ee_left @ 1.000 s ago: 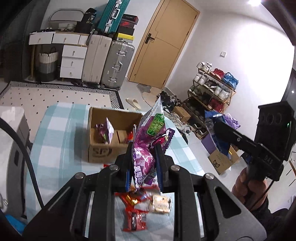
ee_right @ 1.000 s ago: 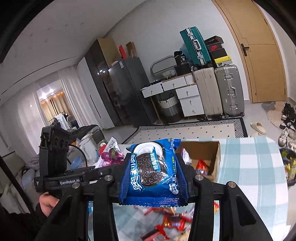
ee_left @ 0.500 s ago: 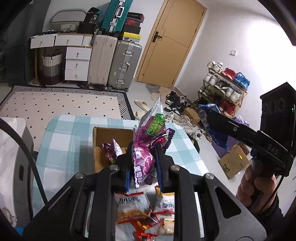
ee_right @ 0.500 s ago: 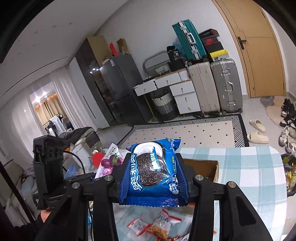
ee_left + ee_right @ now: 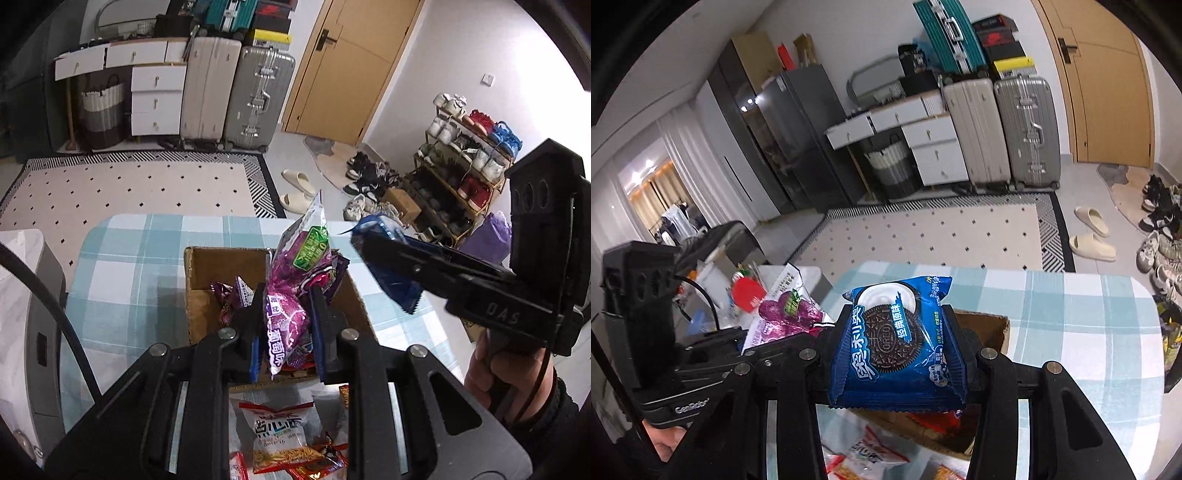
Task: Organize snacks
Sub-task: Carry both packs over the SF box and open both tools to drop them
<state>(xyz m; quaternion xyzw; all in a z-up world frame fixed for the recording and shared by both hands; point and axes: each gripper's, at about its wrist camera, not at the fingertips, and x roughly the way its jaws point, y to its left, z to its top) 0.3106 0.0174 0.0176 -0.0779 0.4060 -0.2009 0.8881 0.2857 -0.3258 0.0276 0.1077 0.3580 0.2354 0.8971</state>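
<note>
- Nearest in the left wrist view, the left gripper (image 5: 283,332) has its jaws pinched tight on one purple snack bag (image 5: 291,291), which stands upright between the fingers, its green label at the top.
- In the right wrist view, the right gripper (image 5: 897,354) is closed on one blue cookie packet (image 5: 895,339), one finger pressing each side edge, printed face toward the camera.
- Each gripper is held by one hand: the right hand (image 5: 506,376) shows at the right edge of the left view, the left hand (image 5: 665,441) at the bottom left of the right view.
- Below the left gripper, loose snacks lie on the table: one white packet with a red top edge (image 5: 277,430) and several red wrappers (image 5: 317,459); their exact count cannot be told.
- Just beyond them stands one open cardboard box (image 5: 225,258) on the blue-and-white checked tablecloth (image 5: 122,266). Both held packets hang over the box. At least one purple wrapper (image 5: 231,299) lies inside it.
- Farther off on the floor are one dotted rug (image 5: 129,188) and one pair of pale slippers (image 5: 295,188).
- Against the far wall stand two upright suitcases (image 5: 236,88), one white set of drawers (image 5: 155,96), one basket (image 5: 101,110) and one wooden door (image 5: 351,66); one shoe rack (image 5: 465,158) is on the right.
</note>
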